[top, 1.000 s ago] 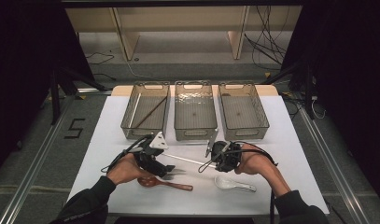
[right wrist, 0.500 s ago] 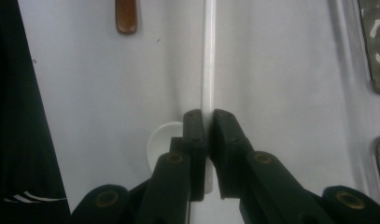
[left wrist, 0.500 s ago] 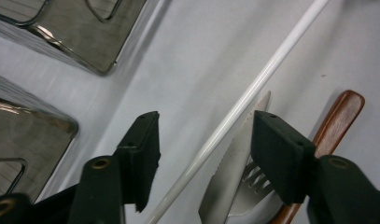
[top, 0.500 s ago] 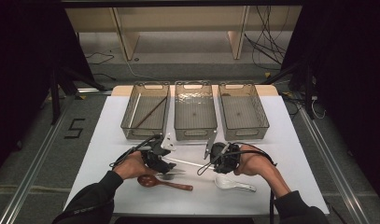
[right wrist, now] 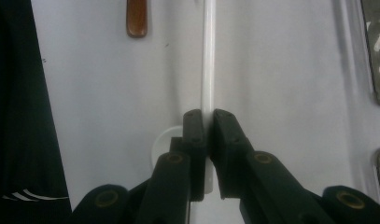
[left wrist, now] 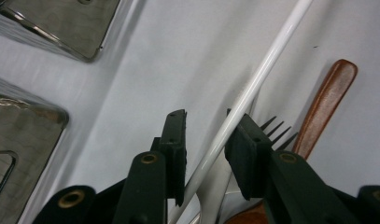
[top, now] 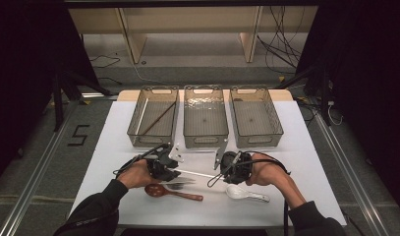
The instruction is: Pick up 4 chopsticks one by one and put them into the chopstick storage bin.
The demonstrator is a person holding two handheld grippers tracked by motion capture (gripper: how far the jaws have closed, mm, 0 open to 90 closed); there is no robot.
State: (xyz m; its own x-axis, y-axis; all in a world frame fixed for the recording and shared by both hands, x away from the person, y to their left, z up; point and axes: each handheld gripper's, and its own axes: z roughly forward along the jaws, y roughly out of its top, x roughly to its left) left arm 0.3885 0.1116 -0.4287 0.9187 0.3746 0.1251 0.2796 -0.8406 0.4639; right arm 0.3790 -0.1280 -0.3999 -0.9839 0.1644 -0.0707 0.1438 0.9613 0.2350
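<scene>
I note the white table (top: 305, 162) first, then three clear bins (top: 205, 118) in a row at its far edge, well beyond both grippers. The bin ahead of my left gripper holds a white stick and a dark stick; the other two I cannot read for contents.

My right gripper (right wrist: 205, 122) is clamped on the white chopstick (right wrist: 208, 56); both pads press its sides, and the chopstick runs straight out ahead of the jaws. In the high view the right gripper (top: 226, 169) sits at the chopstick's right end, with the chopstick (top: 195, 173) spanning the gap to my left gripper (top: 174, 173).

My left gripper (left wrist: 207, 140) has just been closing around the same chopstick (left wrist: 267, 65). The chopstick passes between the jaws and lies against the right-hand pad, while a narrow gap remains on the other side, so I record no full grip there.

Just beside the left jaws lies a metal fork (left wrist: 276, 127), its tines showing past the pad, and next to that a brown wooden spoon (left wrist: 325, 105). In the high view the wooden spoon (top: 173, 192) lies near side of the left gripper. A white ceramic spoon (top: 244, 193) lies just below the right gripper.
</scene>
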